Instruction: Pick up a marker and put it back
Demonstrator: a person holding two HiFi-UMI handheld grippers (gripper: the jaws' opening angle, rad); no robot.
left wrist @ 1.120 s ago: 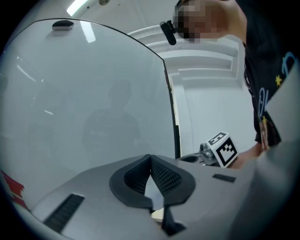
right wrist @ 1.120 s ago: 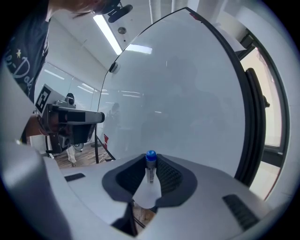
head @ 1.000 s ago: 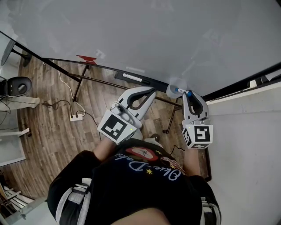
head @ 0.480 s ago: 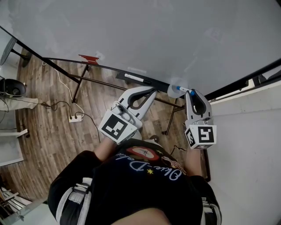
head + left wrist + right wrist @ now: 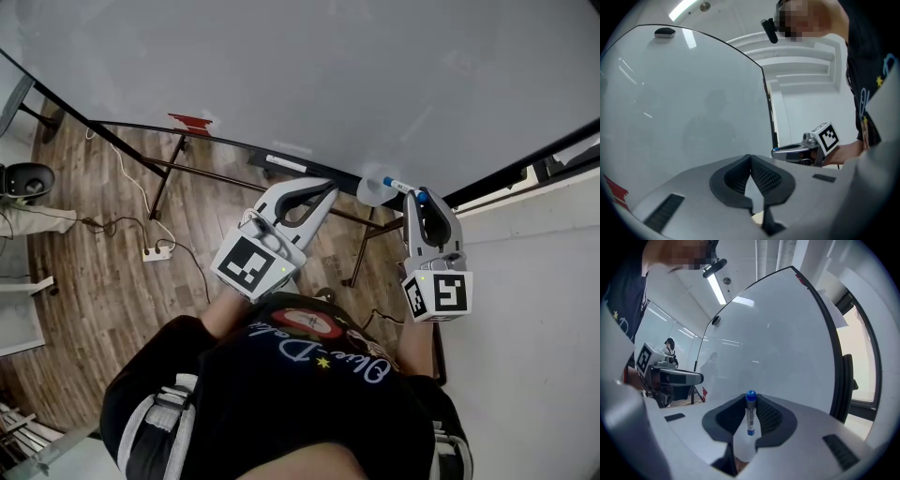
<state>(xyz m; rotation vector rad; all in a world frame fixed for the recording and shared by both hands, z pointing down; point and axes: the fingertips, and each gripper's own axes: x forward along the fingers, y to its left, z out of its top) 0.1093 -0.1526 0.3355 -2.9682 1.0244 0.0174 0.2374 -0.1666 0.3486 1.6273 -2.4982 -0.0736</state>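
Nearest, one person in a black shirt (image 5: 281, 394), with two grippers held out in front. On the left gripper (image 5: 327, 186), jaws closed tip to tip, nothing between. On the right gripper (image 5: 750, 401), jaws narrowed onto one marker (image 5: 750, 414): white barrel, blue cap, pinched crosswise between the pads near the tips. Held close to the lower right corner of one whiteboard (image 5: 328, 75). Low on that board, one red scrap (image 5: 187, 123). Farthest down, one power strip (image 5: 155, 251) lying on the wooden floor (image 5: 103, 281).
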